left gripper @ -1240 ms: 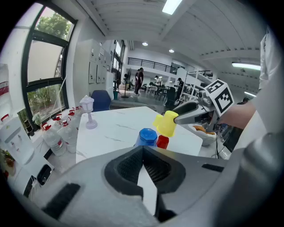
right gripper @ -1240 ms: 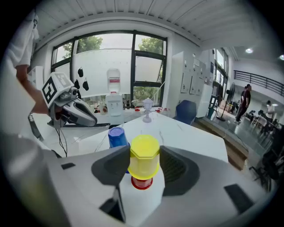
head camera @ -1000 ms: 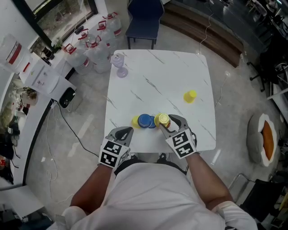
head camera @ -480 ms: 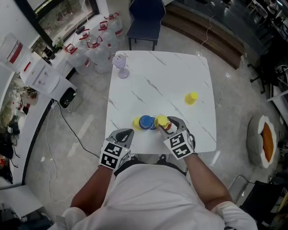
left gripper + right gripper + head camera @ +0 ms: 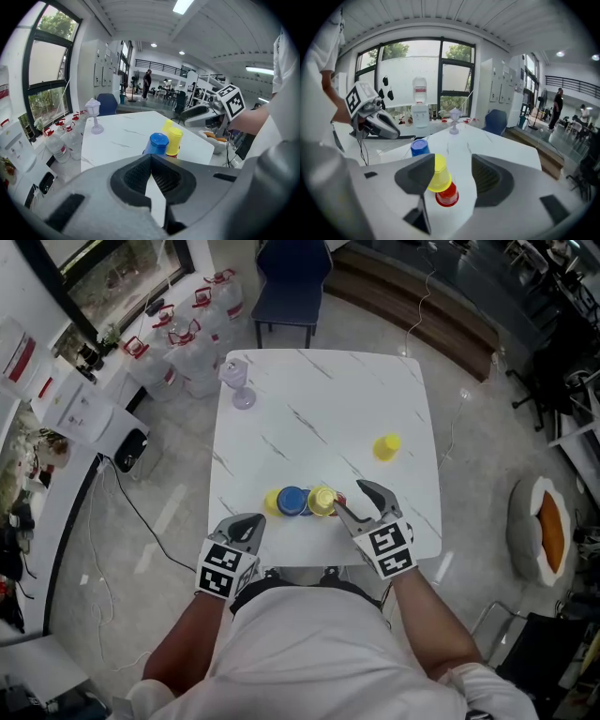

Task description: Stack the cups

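Observation:
An upturned yellow cup (image 5: 322,501) (image 5: 437,172) sits stacked on a red cup (image 5: 447,197) near the table's front edge. Left of the stack stands a blue cup (image 5: 292,501) (image 5: 157,143), with a bit of another yellow cup (image 5: 271,502) at its left side. A lone yellow cup (image 5: 385,446) stands farther back on the right. My right gripper (image 5: 349,496) (image 5: 452,174) is open; its jaws have just been opening and flank the stack loosely. My left gripper (image 5: 251,521) (image 5: 150,159) is shut and empty at the front edge, short of the blue cup.
A clear stemmed glass (image 5: 237,381) (image 5: 95,115) stands at the far left corner of the white marble table (image 5: 319,409). A blue chair (image 5: 292,277) is behind the table, with water bottles (image 5: 178,343) on the floor to the left.
My right gripper's jaws have spread off the yellow cup and the gripper has drawn back a little. The yellow-on-red stack stays on the table. The left gripper has kept still.

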The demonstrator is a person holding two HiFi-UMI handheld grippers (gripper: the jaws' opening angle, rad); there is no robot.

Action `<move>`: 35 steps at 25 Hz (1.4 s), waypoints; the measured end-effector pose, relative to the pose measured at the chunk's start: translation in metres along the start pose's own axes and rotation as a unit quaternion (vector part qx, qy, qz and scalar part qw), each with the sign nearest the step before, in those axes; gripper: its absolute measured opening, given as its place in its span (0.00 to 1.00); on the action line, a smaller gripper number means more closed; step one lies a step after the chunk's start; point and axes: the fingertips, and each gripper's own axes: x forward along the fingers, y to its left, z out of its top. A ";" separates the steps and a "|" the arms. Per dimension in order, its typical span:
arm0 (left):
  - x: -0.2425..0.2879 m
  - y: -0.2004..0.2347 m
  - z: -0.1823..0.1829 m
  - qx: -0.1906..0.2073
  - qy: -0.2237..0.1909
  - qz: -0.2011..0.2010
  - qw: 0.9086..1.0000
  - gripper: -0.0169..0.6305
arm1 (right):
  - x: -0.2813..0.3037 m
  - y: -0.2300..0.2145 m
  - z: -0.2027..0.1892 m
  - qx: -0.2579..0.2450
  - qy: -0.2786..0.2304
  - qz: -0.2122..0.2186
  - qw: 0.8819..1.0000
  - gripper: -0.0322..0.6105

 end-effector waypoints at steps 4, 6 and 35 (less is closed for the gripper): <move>0.002 0.002 0.005 -0.003 -0.001 0.007 1.000 0.04 | -0.013 -0.070 -0.011 0.068 -0.007 -0.051 0.996 0.41; 0.003 0.001 0.007 -0.005 -0.001 0.010 1.000 0.04 | -0.013 -0.103 -0.024 0.093 0.002 -0.077 0.993 0.40; -0.010 0.012 -0.004 -0.047 0.008 0.069 0.996 0.04 | 0.078 -0.219 -0.113 0.091 0.144 -0.134 0.976 0.39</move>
